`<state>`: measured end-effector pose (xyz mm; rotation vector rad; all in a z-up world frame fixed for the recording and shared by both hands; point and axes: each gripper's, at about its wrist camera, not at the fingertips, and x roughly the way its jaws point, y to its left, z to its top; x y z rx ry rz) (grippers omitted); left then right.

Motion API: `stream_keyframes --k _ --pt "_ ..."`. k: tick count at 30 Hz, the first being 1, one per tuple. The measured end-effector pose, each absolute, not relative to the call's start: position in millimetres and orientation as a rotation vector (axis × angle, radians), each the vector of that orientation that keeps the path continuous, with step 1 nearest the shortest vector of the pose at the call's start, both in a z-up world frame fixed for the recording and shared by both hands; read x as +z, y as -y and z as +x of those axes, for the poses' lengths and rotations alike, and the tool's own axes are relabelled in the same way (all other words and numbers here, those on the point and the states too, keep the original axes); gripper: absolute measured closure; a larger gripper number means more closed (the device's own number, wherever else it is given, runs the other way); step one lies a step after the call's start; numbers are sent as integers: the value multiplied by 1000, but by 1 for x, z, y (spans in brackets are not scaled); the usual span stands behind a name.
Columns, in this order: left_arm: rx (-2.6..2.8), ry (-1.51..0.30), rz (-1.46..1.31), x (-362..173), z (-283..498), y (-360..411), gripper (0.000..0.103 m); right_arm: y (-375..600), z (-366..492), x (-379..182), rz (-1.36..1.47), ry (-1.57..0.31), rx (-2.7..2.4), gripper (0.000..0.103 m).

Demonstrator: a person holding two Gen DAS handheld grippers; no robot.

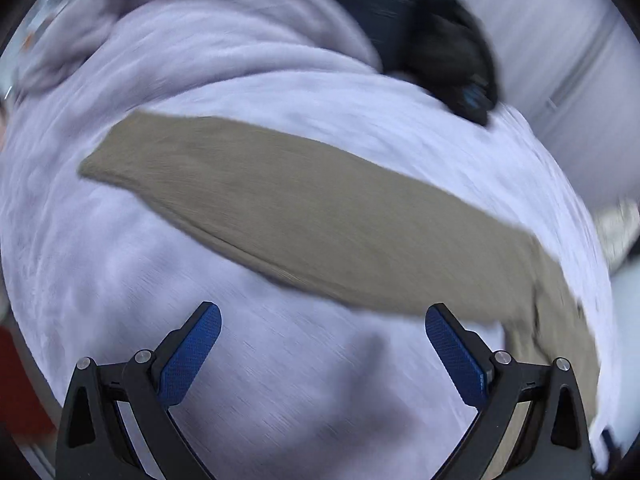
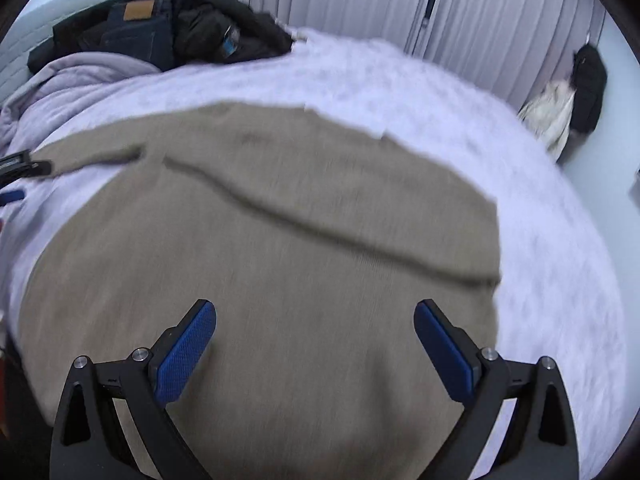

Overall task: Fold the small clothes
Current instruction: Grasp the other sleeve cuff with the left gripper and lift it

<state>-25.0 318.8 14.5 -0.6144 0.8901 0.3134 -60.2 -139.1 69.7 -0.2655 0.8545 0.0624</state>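
Observation:
A tan knit sweater (image 2: 280,264) lies spread flat on a lilac fleece blanket (image 2: 400,80). In the left wrist view one long sleeve (image 1: 304,216) of it stretches diagonally across the blanket (image 1: 240,60). My left gripper (image 1: 322,316) hovers open just short of that sleeve, nothing between its blue pads. My right gripper (image 2: 314,312) is open above the sweater's body, also holding nothing. The left gripper's fingertips (image 2: 24,166) show at the far left edge of the right wrist view, beside the sleeve end.
A heap of dark clothes and folded jeans (image 2: 168,28) sits at the head of the bed; it also appears in the left wrist view as a dark pile (image 1: 436,36). Pleated curtains (image 2: 500,12) hang behind. A black and cream bundle (image 2: 568,96) lies on the floor to the right.

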Motion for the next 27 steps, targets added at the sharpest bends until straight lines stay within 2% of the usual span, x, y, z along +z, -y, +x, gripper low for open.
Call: stream_keyframes --k 5,9,12,18,23,27 --pt "351 -820 -815 -7 -14 -390 0 127 37 67 -217 -887 -58 3" --pt "313 -786 -865 -7 -1 -418 0 93 120 44 -290 -951 -184 3" --pt "265 -766 -926 -10 2 -437 0 67 150 31 -311 -998 -229 3" --pt "237 -717 -864 -5 -2 -431 1 -55 138 26 -352 -988 -7 3" --pt "206 -660 -881 -4 -18 -437 1 -184 91 15 -528 -927 221 3" --pt "157 -666 -873 -4 -21 -442 1 -227 61 26 -517 -913 450 3"
